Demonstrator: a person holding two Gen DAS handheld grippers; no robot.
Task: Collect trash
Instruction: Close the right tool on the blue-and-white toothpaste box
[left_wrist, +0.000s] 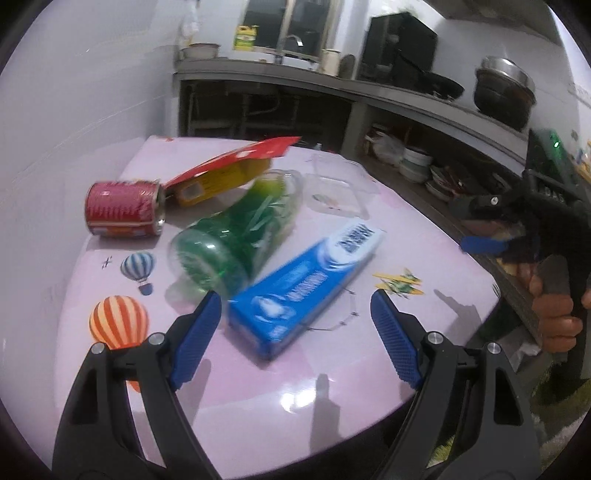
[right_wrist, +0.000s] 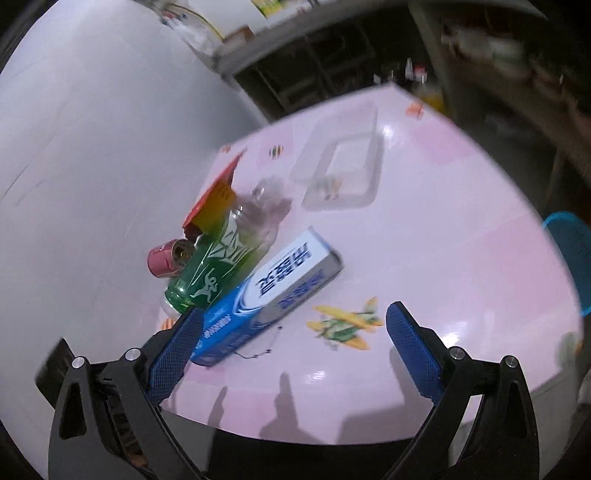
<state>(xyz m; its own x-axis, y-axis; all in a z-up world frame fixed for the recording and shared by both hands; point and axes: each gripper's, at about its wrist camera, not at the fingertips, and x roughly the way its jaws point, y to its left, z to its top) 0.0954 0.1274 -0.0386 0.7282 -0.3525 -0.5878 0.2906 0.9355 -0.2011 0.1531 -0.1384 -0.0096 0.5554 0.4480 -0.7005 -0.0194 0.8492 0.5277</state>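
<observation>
Two black grippers with blue ribbed pads hang over the near edge of a pink table (left_wrist: 424, 251) printed with hot-air balloons and a small airplane: the left gripper (left_wrist: 295, 310) stands spread with nothing between its pads, and the right gripper (right_wrist: 295, 325) is likewise spread wide and empty, seen from the left wrist camera as a hand (left_wrist: 557, 314) wrapped round its black handle beyond the table's right edge. Nearest the near edge lies a blue-and-white toothpaste box (left_wrist: 299, 284), closed and flat on its side, its bold blue characters too blurred to read; in the left wrist view its near end sits just ahead of the gap between the left gripper's pads. Just behind it, touching or nearly so, a green plastic bottle (left_wrist: 236, 236) lies on its side, base toward the near edge, its green label bearing white figures; whether any liquid is inside cannot be told. Toward the table's left edge a red can (left_wrist: 123, 208) lies on its side with its metal end facing the bottle, its label writing illegible. Behind these, a red-and-yellow snack pouch (left_wrist: 225, 171) lies flat. Farther toward the far right corner rests a clear plastic tray (right_wrist: 343, 166), open-topped and seemingly empty. Beyond the table runs a shelf of stacked bowls (left_wrist: 415, 164).
</observation>
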